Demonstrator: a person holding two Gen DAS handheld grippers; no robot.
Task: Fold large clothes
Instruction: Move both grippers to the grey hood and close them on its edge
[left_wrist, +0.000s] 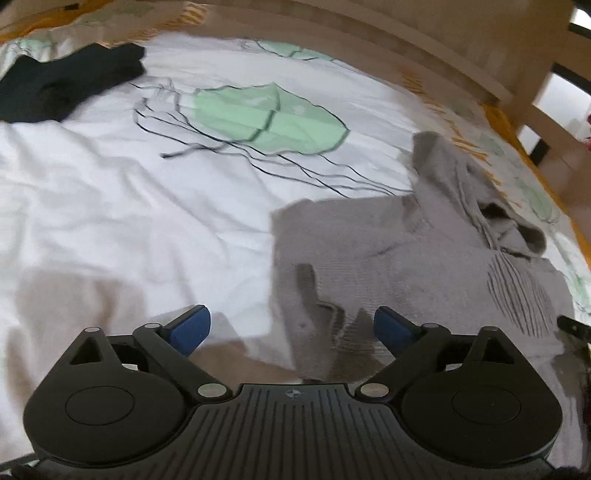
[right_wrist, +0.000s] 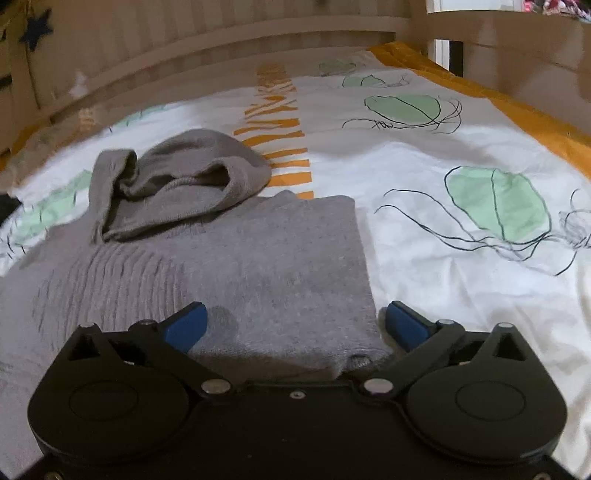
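A grey hooded sweater (left_wrist: 406, 258) lies partly folded on the bed, its hood (left_wrist: 480, 199) bunched at the far end. My left gripper (left_wrist: 291, 326) hovers open over the sweater's left edge, and its blue pads (left_wrist: 192, 328) hold nothing. In the right wrist view the same grey sweater (right_wrist: 236, 266) lies flat with its hood (right_wrist: 184, 184) crumpled beyond it. My right gripper (right_wrist: 295, 325) stands open over the sweater's near right corner, with cloth below the jaws but not pinched.
The bed has a white cover (left_wrist: 129, 206) printed with green shapes and orange stripes (right_wrist: 280, 147). A dark garment (left_wrist: 62, 85) lies at the far left. A wooden bed rail (right_wrist: 221, 33) runs along the far side and right side.
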